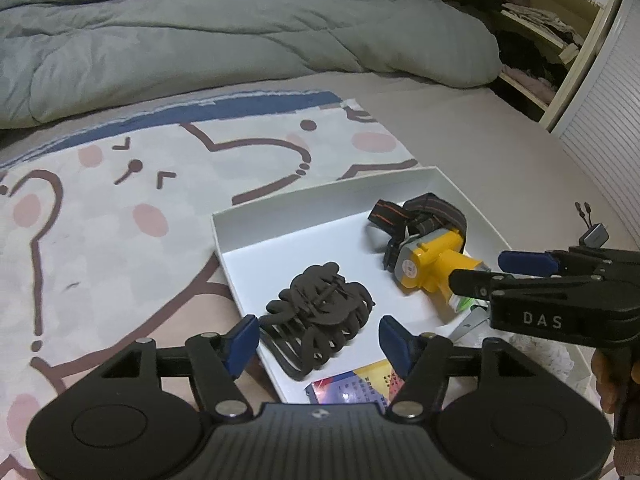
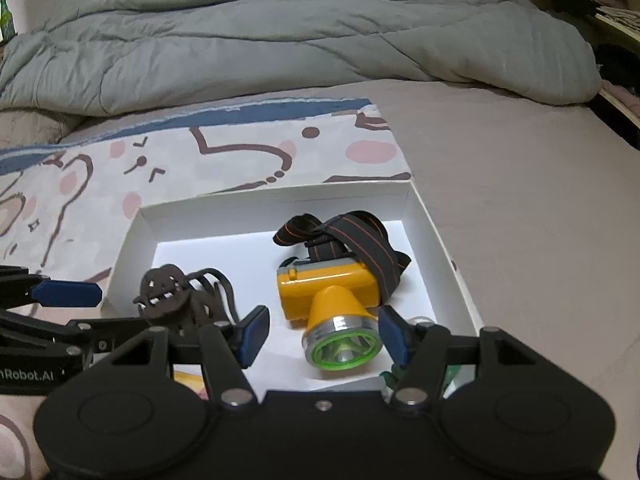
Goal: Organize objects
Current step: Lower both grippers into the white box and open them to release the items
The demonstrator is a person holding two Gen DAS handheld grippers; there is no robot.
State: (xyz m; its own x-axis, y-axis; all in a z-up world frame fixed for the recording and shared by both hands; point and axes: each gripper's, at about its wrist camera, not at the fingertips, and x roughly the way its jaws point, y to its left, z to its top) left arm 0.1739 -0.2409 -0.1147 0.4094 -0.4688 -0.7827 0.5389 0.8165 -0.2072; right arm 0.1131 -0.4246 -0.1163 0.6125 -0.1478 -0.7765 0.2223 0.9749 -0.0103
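Note:
A shallow white box (image 1: 224, 236) (image 2: 436, 220) lies on the bed. Inside it are a brown hair claw clip (image 1: 320, 300) (image 2: 168, 292), a yellow headlamp (image 1: 432, 264) (image 2: 328, 284) with a striped black strap, and a colourful card (image 1: 352, 384) at the near end. My left gripper (image 1: 318, 340) hovers open just above the clip, its pads clear of it. My right gripper (image 2: 322, 336) (image 1: 496, 272) is open too, its fingers either side of the headlamp's green-ringed lens (image 2: 342, 348) with a gap on the left. In the right wrist view, the left gripper's blue pad (image 2: 68, 294) shows at the left.
A grey duvet (image 1: 240, 40) is heaped at the back of the bed. A cartoon-print sheet (image 1: 120, 208) lies under and left of the box. Open shelves with clothes (image 1: 528, 32) and a white slatted door (image 1: 608, 128) stand on the right. A small adapter (image 1: 594, 236) lies beyond the box.

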